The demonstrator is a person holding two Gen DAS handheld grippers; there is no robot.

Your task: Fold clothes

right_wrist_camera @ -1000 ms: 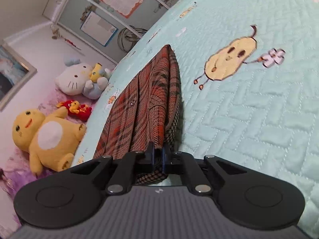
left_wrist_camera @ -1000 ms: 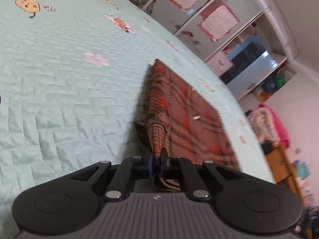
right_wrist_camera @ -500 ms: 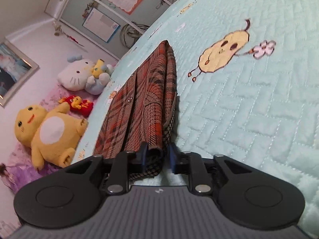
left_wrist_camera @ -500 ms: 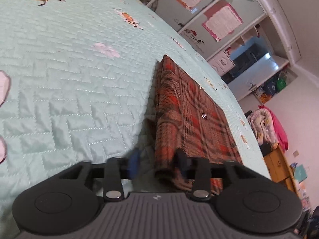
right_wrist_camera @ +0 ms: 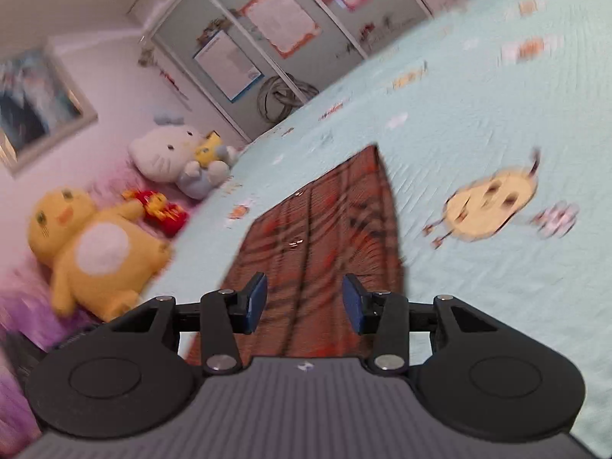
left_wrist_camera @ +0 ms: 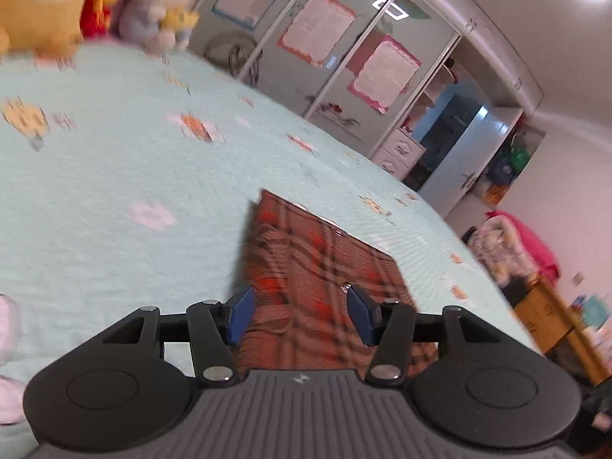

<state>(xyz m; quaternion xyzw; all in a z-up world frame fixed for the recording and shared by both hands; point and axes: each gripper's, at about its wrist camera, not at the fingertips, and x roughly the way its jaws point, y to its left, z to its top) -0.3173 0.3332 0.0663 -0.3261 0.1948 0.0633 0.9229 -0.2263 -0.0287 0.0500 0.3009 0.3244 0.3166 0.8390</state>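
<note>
Left wrist view: folded plaid garment [left_wrist_camera: 325, 267] lies flat on bed [left_wrist_camera: 114, 176]; both tools, left [left_wrist_camera: 300, 315] and right [right_wrist_camera: 304, 304], just opened, hold nothing; fold looks finished.

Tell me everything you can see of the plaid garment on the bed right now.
The plaid garment is a woven-looking fabric in red, brown and dark checks, folded into a flat, roughly rectangular stack with straight edges. Small metallic studs or buttons show on its top face. It lies flat on the mint quilted bedspread. The left tool and right tool have just been opening; both stand open above its near end, pads not pressing it. Blur hides finer detail.
</note>
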